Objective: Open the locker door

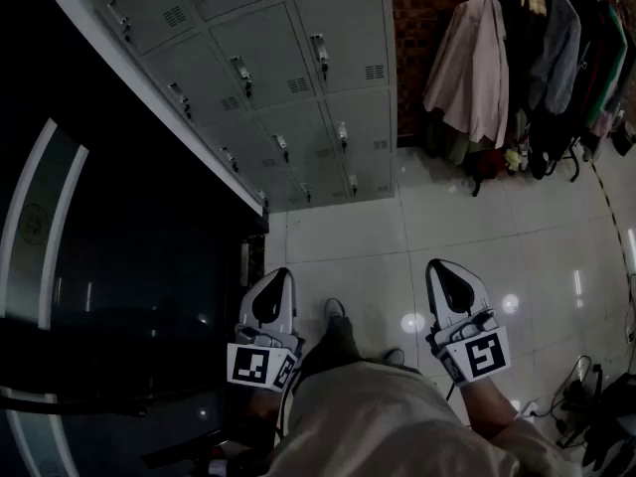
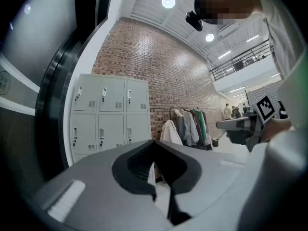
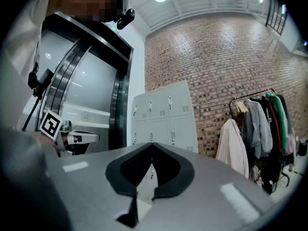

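**Approach stage, before any contact.** I hold the left gripper (image 1: pixel 278 281) and the right gripper (image 1: pixel 440 271) low and close to my body, side by side and roughly level. Each gripper's own view shows its jaws pressed together with nothing between them. The bank of lockers (image 1: pixel 288 97) stands far ahead and slightly left, well apart from both grippers. Every door I can see is closed, and each has a small latch handle (image 1: pixel 319 48) near its edge. The task does not tell me which door is meant.

**Next move, as I judge it.** I must walk forward across the tiled floor (image 1: pixel 378 246), raise one gripper to a chosen latch and spread its jaws before they arrive. Once they have closed on the handle, the pull has to follow the door's swing.

**Edges and room.**
- Near left, a dark glazed wall (image 1: pixel 119 266) with a pale frame edge runs up to the left side of the lockers. It limits how far the left gripper can swing.
- Far right, coats on a rack (image 1: pixel 527 68) hang against the brick wall (image 1: pixel 427 8), just beside the lockers.
- Between these the floor lies open, though cables trail at the near right corner.
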A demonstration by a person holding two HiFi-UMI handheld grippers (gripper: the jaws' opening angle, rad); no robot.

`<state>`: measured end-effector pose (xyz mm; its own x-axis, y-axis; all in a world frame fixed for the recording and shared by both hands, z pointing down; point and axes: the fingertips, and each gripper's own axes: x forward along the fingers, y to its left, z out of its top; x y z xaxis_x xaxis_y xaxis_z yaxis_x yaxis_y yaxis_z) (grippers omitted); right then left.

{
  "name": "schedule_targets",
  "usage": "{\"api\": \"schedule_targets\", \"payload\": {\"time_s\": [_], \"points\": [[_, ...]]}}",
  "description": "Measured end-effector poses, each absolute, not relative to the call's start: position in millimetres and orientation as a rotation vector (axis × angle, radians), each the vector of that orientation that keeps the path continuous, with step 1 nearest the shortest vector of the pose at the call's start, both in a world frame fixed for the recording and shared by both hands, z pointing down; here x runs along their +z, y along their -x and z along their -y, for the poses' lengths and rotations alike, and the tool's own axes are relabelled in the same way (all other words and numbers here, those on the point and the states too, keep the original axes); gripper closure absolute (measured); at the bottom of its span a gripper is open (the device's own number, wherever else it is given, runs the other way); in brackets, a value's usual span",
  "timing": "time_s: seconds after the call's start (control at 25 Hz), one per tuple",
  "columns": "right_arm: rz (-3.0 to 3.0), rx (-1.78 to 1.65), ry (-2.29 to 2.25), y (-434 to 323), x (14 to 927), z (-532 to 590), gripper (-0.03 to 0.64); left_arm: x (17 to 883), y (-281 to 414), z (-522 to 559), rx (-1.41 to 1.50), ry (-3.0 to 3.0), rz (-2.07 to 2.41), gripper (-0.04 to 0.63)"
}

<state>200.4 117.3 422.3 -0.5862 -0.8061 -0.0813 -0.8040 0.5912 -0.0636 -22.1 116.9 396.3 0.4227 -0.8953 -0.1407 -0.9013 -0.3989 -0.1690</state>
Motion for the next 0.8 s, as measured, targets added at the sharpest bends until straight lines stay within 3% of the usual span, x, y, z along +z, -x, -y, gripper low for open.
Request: {"api": "schedule_targets", "payload": {"time_s": [0.4,0.8], "points": [[-2.722,-0.065,1.431,-160.2,460.5,-22.8,0.615,448.8,57.8,-1.5,0.052,2.541,-1.568,0.595],[-2.7,-0.003,1.525,-69.7,459.2,181.4,0.615,437.5,135.2,201.5,0.078,2.535,-1.431,0.595]]}}
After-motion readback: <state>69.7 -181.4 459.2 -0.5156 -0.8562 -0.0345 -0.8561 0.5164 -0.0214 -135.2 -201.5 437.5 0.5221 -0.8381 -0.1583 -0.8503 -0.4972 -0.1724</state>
